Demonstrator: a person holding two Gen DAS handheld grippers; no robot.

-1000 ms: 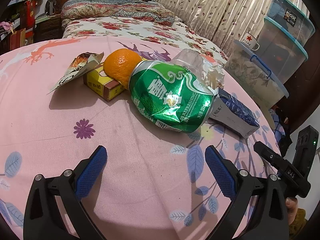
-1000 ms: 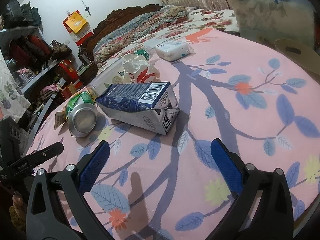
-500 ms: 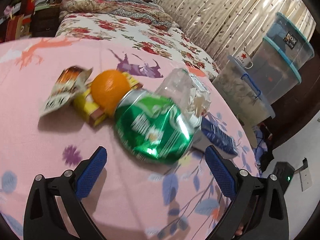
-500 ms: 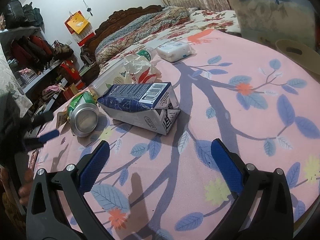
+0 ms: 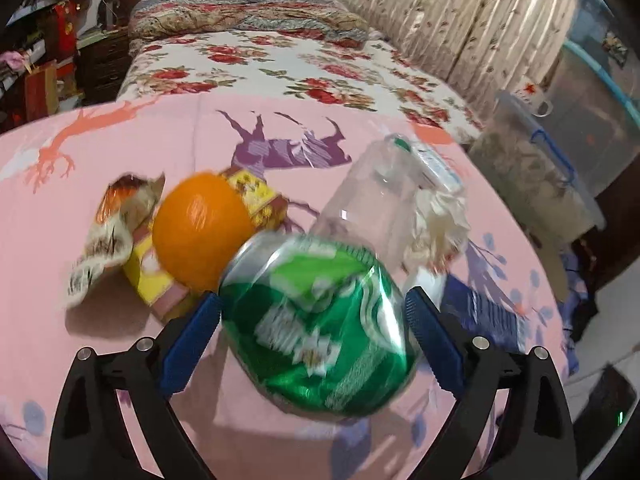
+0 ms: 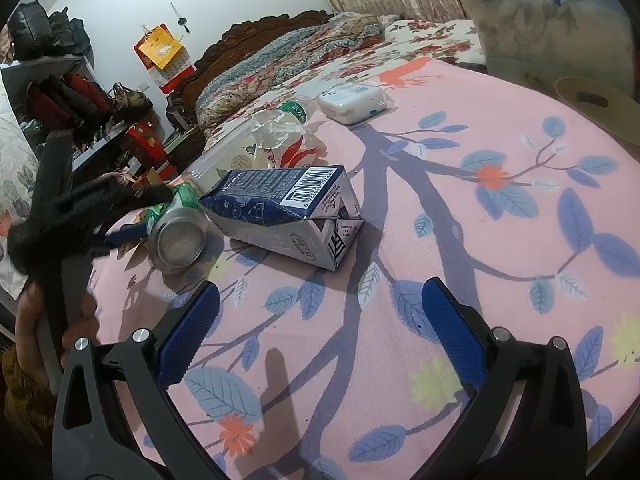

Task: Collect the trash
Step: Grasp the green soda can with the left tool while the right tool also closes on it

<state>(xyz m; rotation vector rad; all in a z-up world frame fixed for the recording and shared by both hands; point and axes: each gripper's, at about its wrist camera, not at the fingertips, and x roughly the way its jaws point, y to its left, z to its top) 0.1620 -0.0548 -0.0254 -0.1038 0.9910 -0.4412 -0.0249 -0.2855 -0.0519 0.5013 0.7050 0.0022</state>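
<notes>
A crushed green can [image 5: 316, 328] lies on its side on the pink tablecloth [image 5: 120, 360]. My left gripper [image 5: 312, 332] is open, its blue pads on either side of the can, which fills the gap; contact cannot be told through the blur. The can also shows in the right wrist view [image 6: 178, 236], with the left gripper [image 6: 132, 216] around it. A blue milk carton [image 6: 288, 208] lies beside the can. My right gripper [image 6: 320, 328] is open and empty above the cloth in front of the carton.
An orange [image 5: 200, 232], a yellow box [image 5: 152, 276] and a snack wrapper [image 5: 108, 236] lie left of the can. A clear plastic bottle [image 5: 376, 192], crumpled plastic bag [image 6: 280, 136] and tissue pack [image 6: 354, 102] lie behind. Storage bins [image 5: 532, 160] and a bed [image 5: 260, 60] stand beyond the table.
My left gripper has moved forward over the table until its open fingers straddle the green can. The right gripper has stayed still.
</notes>
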